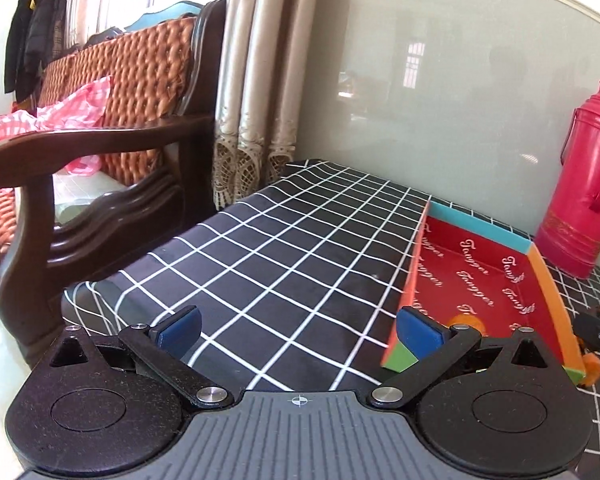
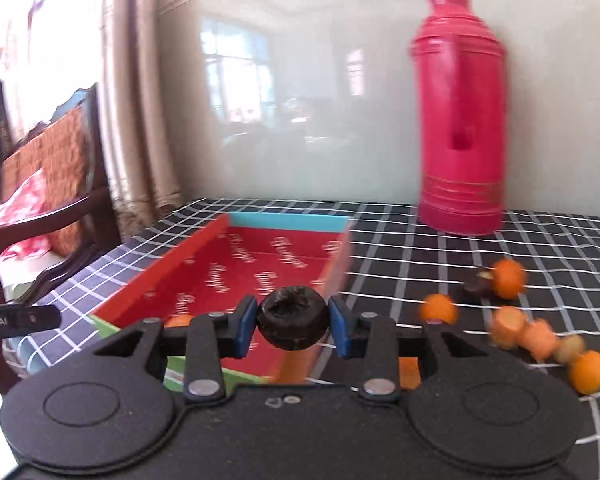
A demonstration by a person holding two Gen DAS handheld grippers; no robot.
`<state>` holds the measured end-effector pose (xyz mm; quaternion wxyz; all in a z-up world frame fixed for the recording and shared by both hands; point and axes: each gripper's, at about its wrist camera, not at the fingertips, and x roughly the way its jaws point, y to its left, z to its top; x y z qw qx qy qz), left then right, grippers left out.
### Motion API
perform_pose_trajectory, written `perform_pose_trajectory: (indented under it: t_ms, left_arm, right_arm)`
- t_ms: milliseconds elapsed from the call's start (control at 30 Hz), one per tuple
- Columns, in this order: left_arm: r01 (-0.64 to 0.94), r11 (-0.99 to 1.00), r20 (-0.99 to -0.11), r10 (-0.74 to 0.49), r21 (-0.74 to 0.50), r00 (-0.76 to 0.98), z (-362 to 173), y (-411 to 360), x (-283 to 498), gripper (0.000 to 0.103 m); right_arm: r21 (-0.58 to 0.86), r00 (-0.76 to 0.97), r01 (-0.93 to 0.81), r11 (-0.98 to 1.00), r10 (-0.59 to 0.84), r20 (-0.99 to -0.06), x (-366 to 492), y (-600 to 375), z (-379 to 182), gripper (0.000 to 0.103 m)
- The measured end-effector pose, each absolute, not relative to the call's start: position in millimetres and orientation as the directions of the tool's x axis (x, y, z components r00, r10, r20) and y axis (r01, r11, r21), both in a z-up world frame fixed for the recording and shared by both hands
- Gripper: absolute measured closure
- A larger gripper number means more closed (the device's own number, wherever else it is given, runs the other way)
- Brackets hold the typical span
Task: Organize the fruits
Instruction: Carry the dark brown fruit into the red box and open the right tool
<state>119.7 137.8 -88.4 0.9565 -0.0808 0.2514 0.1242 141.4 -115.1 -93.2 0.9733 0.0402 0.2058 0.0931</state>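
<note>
Right gripper (image 2: 292,326): clamping a dark, wrinkled round fruit (image 2: 291,322) between its two blue pads (image 2: 245,326); the fruit is hanging above the near end of the box.
Left gripper (image 1: 298,330): sitting with its jaws spread wide and nothing between them, over the checked cloth just left of the box; its right blue pad (image 1: 416,330) is overlapping the box's near left corner in the left wrist view.
Box (image 2: 188,258): shallow open tray, red inside with pale script lettering, turquoise far wall, orange side walls, green near corners; lying on the table near the wall.
Orange fruit in box (image 1: 469,321): showing only partly at the near end of the red floor, behind the left gripper's linkage.
Loose oranges (image 2: 508,278): several small ones lying scattered on the cloth right of the box, blurred; the exact count is hard to tell.
Dark fruit on cloth (image 2: 474,290): lying just beside the farthest orange, too blurred to describe further.
Tablecloth (image 1: 284,248): black with a white grid, covering the table.
Red thermos (image 2: 458,120): standing upright against the wall, beyond the scattered fruit.
Wooden sofa (image 1: 112,120): standing left of the table, orange tufted back, pink checked bag (image 1: 56,114) lying on it.
Curtain (image 1: 256,80): hanging between sofa and wall.
</note>
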Motion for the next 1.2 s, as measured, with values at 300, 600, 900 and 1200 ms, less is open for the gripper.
perform_pose_trajectory:
  t_ms: [300, 600, 900, 1200]
  left_arm:
    - [-0.305, 0.949, -0.507, 0.226, -0.077, 0.832, -91, 149, 118, 0.001]
    - [-0.23, 0.972, -0.472, 0.179, -0.053, 0.863, -86, 120, 118, 0.001]
    - [-0.002, 1.0, -0.369, 0.002, -0.001, 0.929, -75, 44, 112, 0.001]
    - [0.267, 0.958, -0.315, -0.222, 0.107, 0.923, -83, -56, 103, 0.001]
  right_arm:
    - [0.054, 0.886, -0.216, 0.975, 0.219, -0.409, 141, -90, -99, 0.065]
    - [0.086, 0.955, -0.059, 0.995, 0.081, -0.285, 113, -139, -81, 0.029]
    - [0.058, 0.903, 0.374, 0.925, -0.349, -0.251, 84, -219, -78, 0.006]
    - [0.068, 0.733, 0.656, 0.752, -0.613, -0.293, 52, -290, -85, 0.006]
